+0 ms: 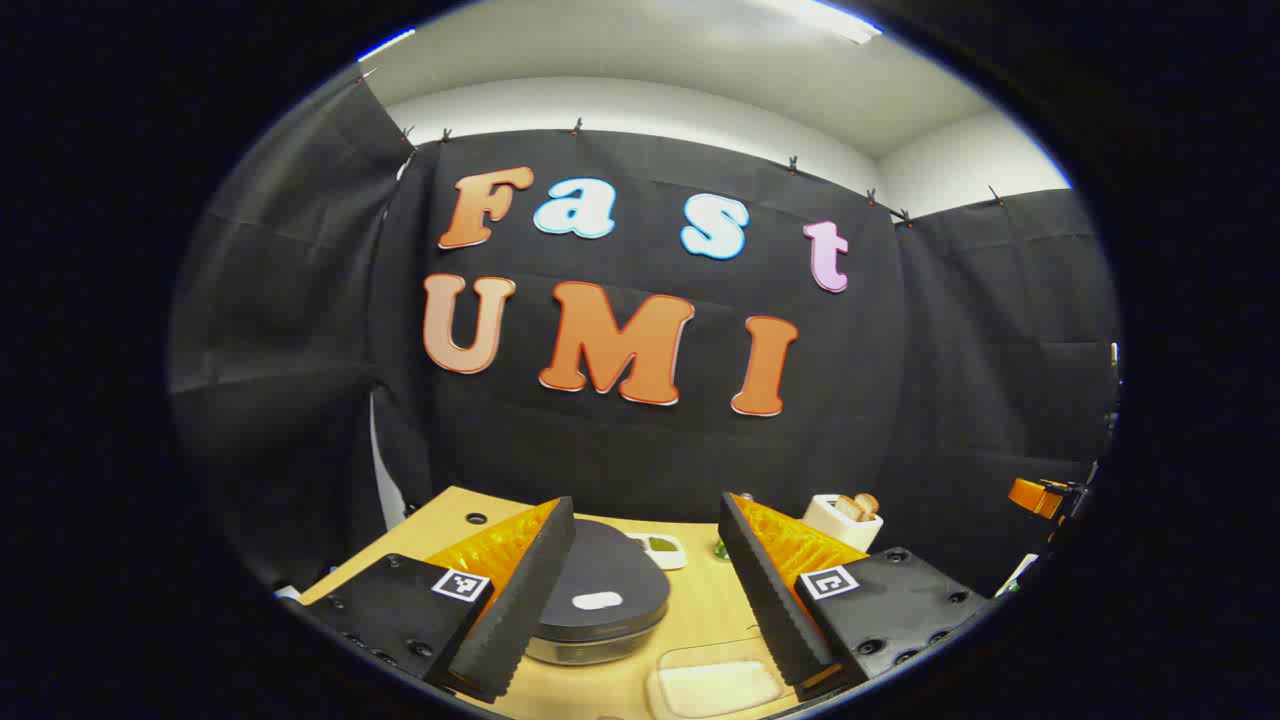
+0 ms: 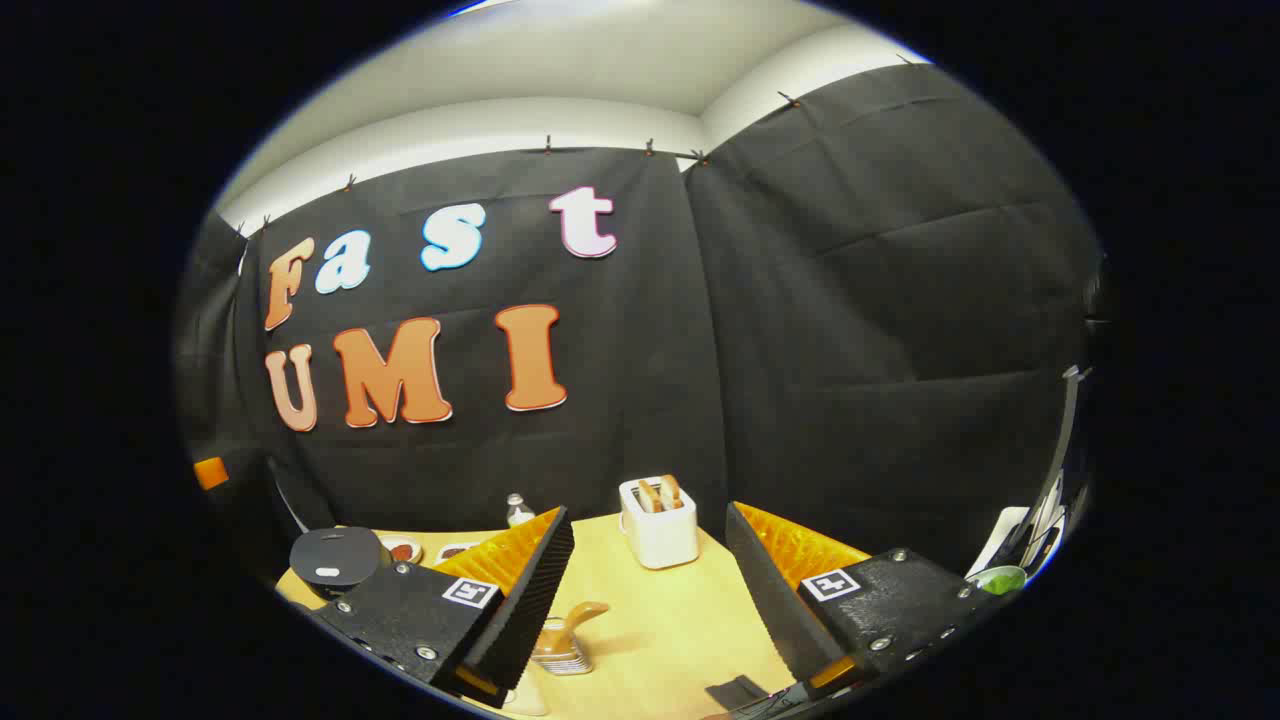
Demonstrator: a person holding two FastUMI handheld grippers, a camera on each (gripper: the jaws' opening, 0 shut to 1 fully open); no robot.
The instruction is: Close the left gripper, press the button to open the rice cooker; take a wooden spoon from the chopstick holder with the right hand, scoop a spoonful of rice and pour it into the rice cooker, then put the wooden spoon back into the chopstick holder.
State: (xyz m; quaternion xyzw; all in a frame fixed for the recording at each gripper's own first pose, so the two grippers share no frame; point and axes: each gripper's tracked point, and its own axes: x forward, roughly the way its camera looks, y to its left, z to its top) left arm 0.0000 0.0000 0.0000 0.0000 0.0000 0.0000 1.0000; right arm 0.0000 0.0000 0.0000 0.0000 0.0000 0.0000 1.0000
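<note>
The light wooden table [image 1: 700, 610] carries everything. On it, in the left gripper view, the round rice cooker with a dark grey domed lid and a silvery body [image 1: 598, 600] sits directly ahead of the left hand-held gripper [image 1: 640, 600], low between its two fingers and a little toward the left one. The lid is down, and a small pale oval on its top [image 1: 597, 600] faces up; it may be the release button, though I cannot be sure. The left hand-held gripper is spread wide, so by the task it has yet to press its fingers together before pushing down on that spot; the move looks like a short drop forward and down.

Just beside the cooker, nearer the camera, lies a clear rectangular box of white rice [image 1: 715, 685]. A white toaster with two slices of bread [image 2: 658, 525] stands farther back.

In the right gripper view the right hand-held gripper [image 2: 650, 610] is also spread, holding nothing. A brown wooden handle [image 2: 580, 615], likely the spoon, rises from a small ribbed holder [image 2: 562, 650] just beside its left finger, tilting toward the right. The cooker lies well off to that gripper's left, so the left hand-held gripper is clearly the nearer one to it.
</note>
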